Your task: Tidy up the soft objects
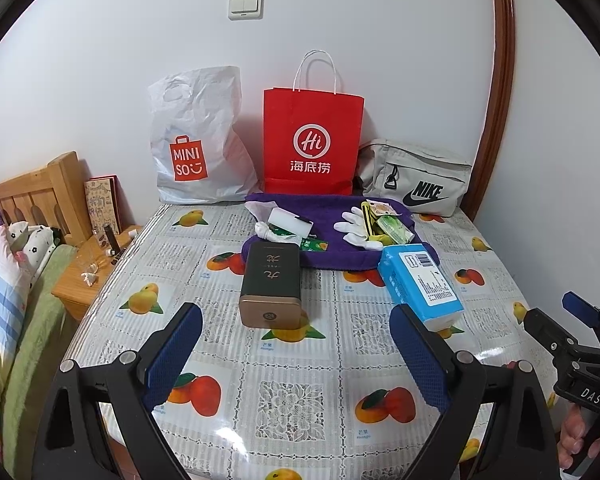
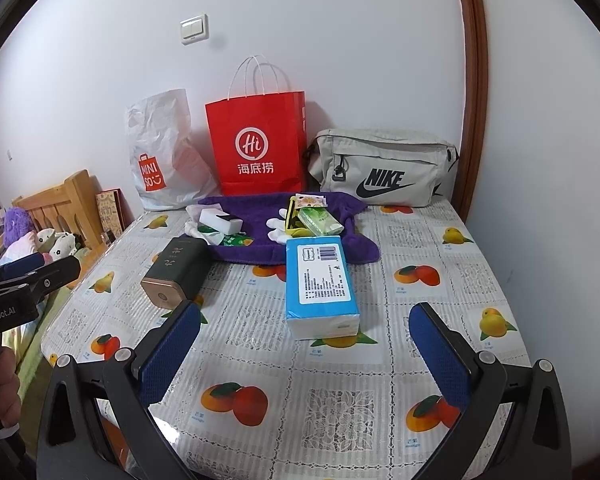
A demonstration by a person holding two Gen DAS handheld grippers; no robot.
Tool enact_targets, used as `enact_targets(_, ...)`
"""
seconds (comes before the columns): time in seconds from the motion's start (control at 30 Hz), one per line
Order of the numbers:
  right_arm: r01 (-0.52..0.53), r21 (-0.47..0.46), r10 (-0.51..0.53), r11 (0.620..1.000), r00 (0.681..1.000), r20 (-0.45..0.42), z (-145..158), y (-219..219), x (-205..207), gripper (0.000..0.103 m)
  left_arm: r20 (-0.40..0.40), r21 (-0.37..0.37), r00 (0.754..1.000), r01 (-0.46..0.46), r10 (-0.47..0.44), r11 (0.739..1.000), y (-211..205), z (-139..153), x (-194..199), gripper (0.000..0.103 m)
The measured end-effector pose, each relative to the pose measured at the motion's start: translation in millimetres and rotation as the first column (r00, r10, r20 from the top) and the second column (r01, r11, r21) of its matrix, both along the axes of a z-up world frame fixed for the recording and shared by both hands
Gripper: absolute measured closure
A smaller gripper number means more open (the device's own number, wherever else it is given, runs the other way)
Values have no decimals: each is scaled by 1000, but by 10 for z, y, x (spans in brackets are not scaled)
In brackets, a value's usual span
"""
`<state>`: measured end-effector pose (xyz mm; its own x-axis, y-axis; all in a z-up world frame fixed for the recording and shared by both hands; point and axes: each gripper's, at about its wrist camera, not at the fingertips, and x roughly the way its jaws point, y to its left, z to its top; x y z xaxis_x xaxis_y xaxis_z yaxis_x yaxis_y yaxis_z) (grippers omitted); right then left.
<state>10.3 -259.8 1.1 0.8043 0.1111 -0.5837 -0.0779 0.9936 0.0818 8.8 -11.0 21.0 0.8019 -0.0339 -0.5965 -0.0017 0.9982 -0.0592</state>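
While both tools are being held low over the near table edge, the following is being observed:

Left gripper (image 1: 296, 354): being held level and aimed at the back wall; its blue pads (image 1: 174, 354) are being kept wide apart, with nothing between them.
Right gripper (image 2: 306, 354): being held in the same forward pose, fingers spread wide and empty; a hand (image 1: 576, 438) is being seen on its handle in the left wrist view.
Tissue pack (image 2: 320, 284): being left flat on the fruit-print tablecloth (image 2: 420, 240), just ahead of the right gripper.
Dark tin (image 1: 271, 284): being left on its side ahead of the left gripper.
Purple towel (image 1: 332, 254): being spread behind both, with a white glove (image 1: 356, 226) and small packets on it.
Back row: plastic bag (image 1: 196, 140), red paper bag (image 1: 312, 140) and grey pouch (image 1: 416, 180) being propped at the wall.
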Motion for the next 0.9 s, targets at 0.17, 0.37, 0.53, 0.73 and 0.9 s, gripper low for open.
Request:
enact_targets(0.17,0,-1,0,1000,1000,2,10,2,-4,1,3,-1,1000,-4,4,1000,16,30,-11,8)
enact_targets(0.37,-5,-3,6,1000,1000,4,18,9,-23,1,2,-1,1000,-5,5,1000,25,31,-17,8)
enact_targets(0.53,-7,-1,7,1000,1000,5,18,13,-32,1,4,0,1000,-6,6,1000,24,30,-17,8)
enact_targets(0.73,-7,-1,7,1000,1000,6,16,14,-35,1,5,1,1000,-5,5,1000,32,41,-18,8)
enact_targets(0.9,-9,0,9,1000,1000,6,20,18,-42,1,5,0,1000,-8,8,1000,33,41,-27,8)
